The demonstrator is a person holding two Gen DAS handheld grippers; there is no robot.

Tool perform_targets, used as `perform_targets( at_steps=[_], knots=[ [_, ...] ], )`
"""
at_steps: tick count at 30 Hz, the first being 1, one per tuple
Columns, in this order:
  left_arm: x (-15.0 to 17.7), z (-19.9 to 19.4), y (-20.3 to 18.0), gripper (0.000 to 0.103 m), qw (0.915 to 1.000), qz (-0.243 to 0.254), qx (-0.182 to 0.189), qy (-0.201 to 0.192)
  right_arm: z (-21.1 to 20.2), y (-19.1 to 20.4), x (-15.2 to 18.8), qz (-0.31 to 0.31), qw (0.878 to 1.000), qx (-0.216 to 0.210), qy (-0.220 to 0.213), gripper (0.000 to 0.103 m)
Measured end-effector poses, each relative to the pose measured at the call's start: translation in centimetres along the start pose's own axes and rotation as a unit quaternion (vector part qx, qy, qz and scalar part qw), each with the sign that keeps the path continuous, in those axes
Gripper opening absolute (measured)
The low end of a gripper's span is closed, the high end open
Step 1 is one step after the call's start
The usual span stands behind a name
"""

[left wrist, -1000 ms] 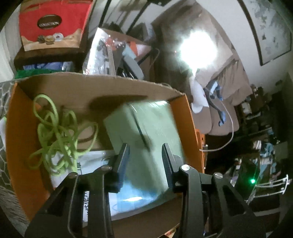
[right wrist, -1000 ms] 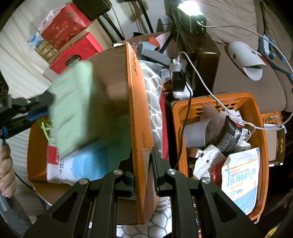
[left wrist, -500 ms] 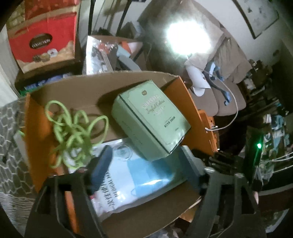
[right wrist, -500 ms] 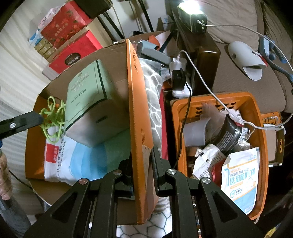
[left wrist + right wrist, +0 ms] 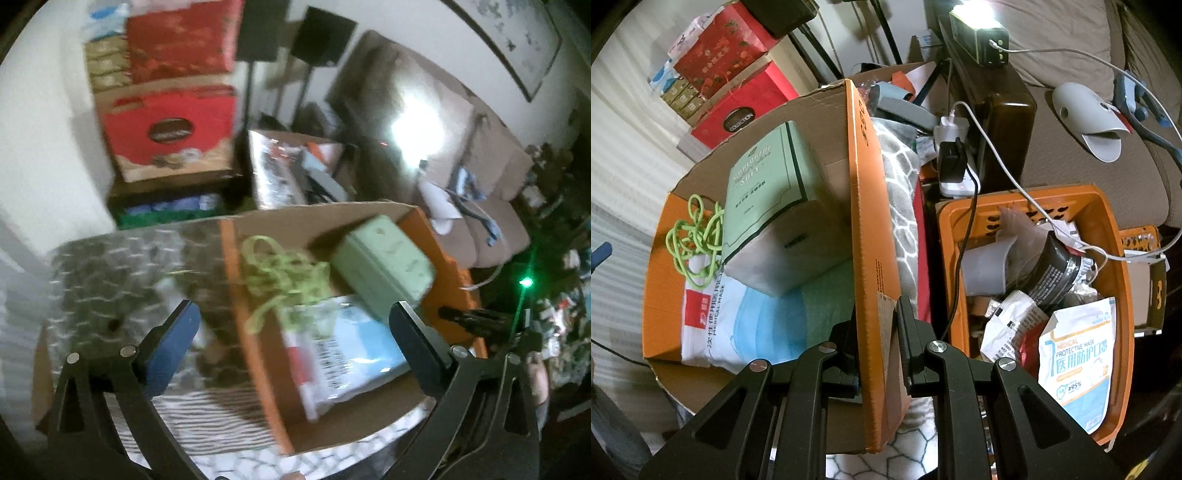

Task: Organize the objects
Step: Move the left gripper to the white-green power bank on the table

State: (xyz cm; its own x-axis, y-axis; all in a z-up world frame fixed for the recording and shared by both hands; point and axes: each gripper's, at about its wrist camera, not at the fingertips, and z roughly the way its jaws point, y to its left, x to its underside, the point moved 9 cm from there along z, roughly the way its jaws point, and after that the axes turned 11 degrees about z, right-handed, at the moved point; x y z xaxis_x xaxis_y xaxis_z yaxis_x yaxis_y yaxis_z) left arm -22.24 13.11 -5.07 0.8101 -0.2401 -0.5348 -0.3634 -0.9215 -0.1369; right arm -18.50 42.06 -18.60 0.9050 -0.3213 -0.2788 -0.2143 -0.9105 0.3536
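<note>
An orange cardboard box point(image 5: 868, 192) point(image 5: 439, 254) holds a pale green tissue box point(image 5: 768, 199) point(image 5: 380, 266), a coil of lime green cord point(image 5: 696, 240) point(image 5: 280, 273) and a pack of blue medical masks point(image 5: 738, 325) point(image 5: 343, 347). The tissue box leans on the mask pack against the box's wall. My right gripper point(image 5: 877, 343) is shut on the box's orange flap. My left gripper point(image 5: 291, 332) is open and empty, held back above the box's near side.
An orange plastic basket point(image 5: 1123, 295) right of the box holds mask packs, a cup and wrappers. A grey patterned blanket point(image 5: 122, 280) point(image 5: 901, 155) lies around the box. Red gift boxes point(image 5: 173, 125) stack behind. A power strip with cables point(image 5: 955, 162) and a sofa point(image 5: 1071, 155) lie beyond.
My left gripper has let go of the green tissue box, which now rests in the cardboard box, and has opened wide and pulled back to the left. The right gripper has not moved.
</note>
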Motion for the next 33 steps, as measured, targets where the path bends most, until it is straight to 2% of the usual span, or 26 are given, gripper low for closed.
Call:
perform_targets(
  at_steps=[5, 9, 15, 18, 23, 33],
  knots=[
    [1.6, -1.3, 4.5, 0.103, 0.9988, -0.003, -0.048, 0.002, 0.0, 0.0, -0.1, 0.001, 1.000, 0.003, -0.001, 0.015],
    [3.3, -1.1, 7.5, 0.103, 0.9980, -0.015, -0.059, 0.016, 0.0, 0.1, -0.2, 0.002, 1.000, 0.006, -0.001, 0.015],
    [6.1, 0.3, 12.5, 0.103, 0.9956, -0.036, -0.078, 0.037, 0.0, 0.1, -0.3, 0.004, 1.000, 0.006, -0.002, 0.015],
    [7.4, 1.8, 15.6, 0.103, 0.9914, -0.048, -0.107, 0.059, -0.1, 0.1, -0.3, 0.004, 1.000, 0.006, -0.002, 0.015],
    [9.1, 3.9, 19.2, 0.103, 0.9888, -0.093, -0.095, 0.069, -0.1, 0.1, -0.3, 0.004, 1.000, 0.007, -0.002, 0.015],
    [8.9, 6.6, 19.9, 0.103, 0.9947, -0.039, -0.084, 0.044, 0.4, -0.1, -0.1, 0.004, 1.000, 0.015, 0.001, 0.014]
  ],
)
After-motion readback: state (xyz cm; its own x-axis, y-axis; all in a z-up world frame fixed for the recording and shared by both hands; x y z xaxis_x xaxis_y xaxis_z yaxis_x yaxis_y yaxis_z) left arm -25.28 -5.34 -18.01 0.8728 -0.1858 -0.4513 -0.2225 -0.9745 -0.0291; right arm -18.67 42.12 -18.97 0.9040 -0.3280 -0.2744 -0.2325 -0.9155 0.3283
